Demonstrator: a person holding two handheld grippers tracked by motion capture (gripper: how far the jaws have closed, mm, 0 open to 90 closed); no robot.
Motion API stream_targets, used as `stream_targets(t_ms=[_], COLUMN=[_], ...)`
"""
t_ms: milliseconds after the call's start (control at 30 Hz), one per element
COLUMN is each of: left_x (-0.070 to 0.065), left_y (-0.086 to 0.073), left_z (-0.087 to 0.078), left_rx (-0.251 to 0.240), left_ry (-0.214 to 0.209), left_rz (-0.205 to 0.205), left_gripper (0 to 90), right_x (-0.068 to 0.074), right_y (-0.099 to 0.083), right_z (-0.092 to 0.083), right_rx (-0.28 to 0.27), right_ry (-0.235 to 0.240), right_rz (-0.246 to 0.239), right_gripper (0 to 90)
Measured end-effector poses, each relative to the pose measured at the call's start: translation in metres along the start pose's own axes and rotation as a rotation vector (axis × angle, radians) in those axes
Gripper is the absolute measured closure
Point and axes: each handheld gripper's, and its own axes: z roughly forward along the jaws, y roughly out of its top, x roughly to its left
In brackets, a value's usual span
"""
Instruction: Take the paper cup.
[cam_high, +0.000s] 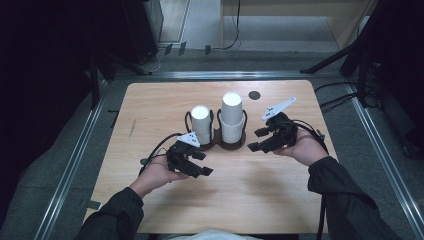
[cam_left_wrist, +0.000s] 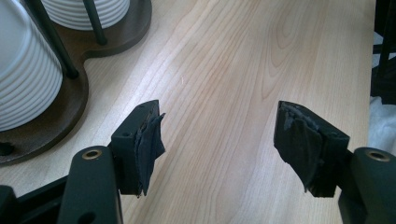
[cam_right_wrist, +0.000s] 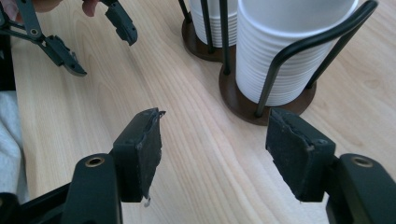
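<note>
On the wooden worktop (cam_high: 150, 110), past the middle, sits a dark twin cup holder (cam_high: 220, 145) with two stacks of white cups: left stack (cam_high: 202, 122), taller right stack (cam_high: 232, 117). My left tongs (cam_high: 200, 162) sit just near-left of the holder, jaws apart, nothing between them, over bare wood. My right tongs (cam_high: 260, 140) hang just right of the taller stack, jaws apart too, empty, not touching the cups.
</note>
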Motion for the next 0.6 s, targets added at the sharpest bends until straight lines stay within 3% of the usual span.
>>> stream_targets(t_ms=[100, 267, 600], left_x=[0.002, 0.003, 0.005], left_y=[-0.001, -0.003, -0.007], left_z=[-0.002, -0.005, -0.01], left_rx=[-0.006, -0.017, -0.027], left_ry=[0.009, 0.014, 0.023], left_rz=[-0.008, -0.015, -0.028], left_gripper=[32.2, 32.2, 32.1], right_x=[-0.006, -0.015, -0.029], right_y=[0.009, 0.022, 0.042], right_z=[-0.004, -0.008, -0.005], right_rx=[-0.013, -0.001, 0.016], right_ry=[0.025, 0.01, 0.033], right_rz=[-0.008, -0.028, -0.079], right_gripper=[35.4, 36.2, 36.2])
